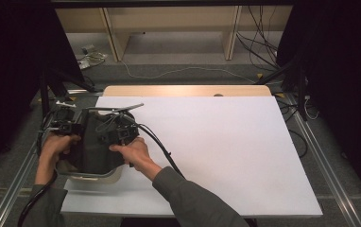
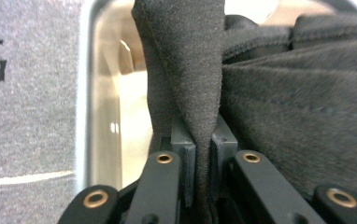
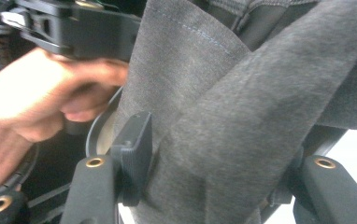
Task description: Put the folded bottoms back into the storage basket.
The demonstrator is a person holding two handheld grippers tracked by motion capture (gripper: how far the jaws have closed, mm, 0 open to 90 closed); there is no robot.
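Left tool (image 2: 202,186): jaws nearly together, pinching a fold of dark grey cloth (image 2: 279,116) that rises straight up from between the pads. Firm grip on the fabric edge. Beyond the jaws, the pale inside wall and rounded rim of a metal tub (image 2: 85,93), with grey floor past the rim.

Right tool (image 3: 214,186): jaws part open, a thick fold of the same dark grey cloth (image 3: 242,126) lying between them. The left pad (image 3: 137,149) touches the fabric; the right side is covered by the cloth, so I cannot tell if it presses. Behind the fold, the person's other hand (image 3: 36,102) around the other tool's black body.

High view: both tools sit at the near-left corner of the counter (image 1: 226,142), left tool (image 1: 67,124) and right tool (image 1: 119,130) either side of the bunched cloth (image 1: 91,146). The cloth hangs between them and down into the tub (image 1: 96,176), which rests on the white counter surface near its left edge. Left hand (image 1: 55,149) and right hand (image 1: 133,152) hold the tool handles; black cables trail away toward the person.
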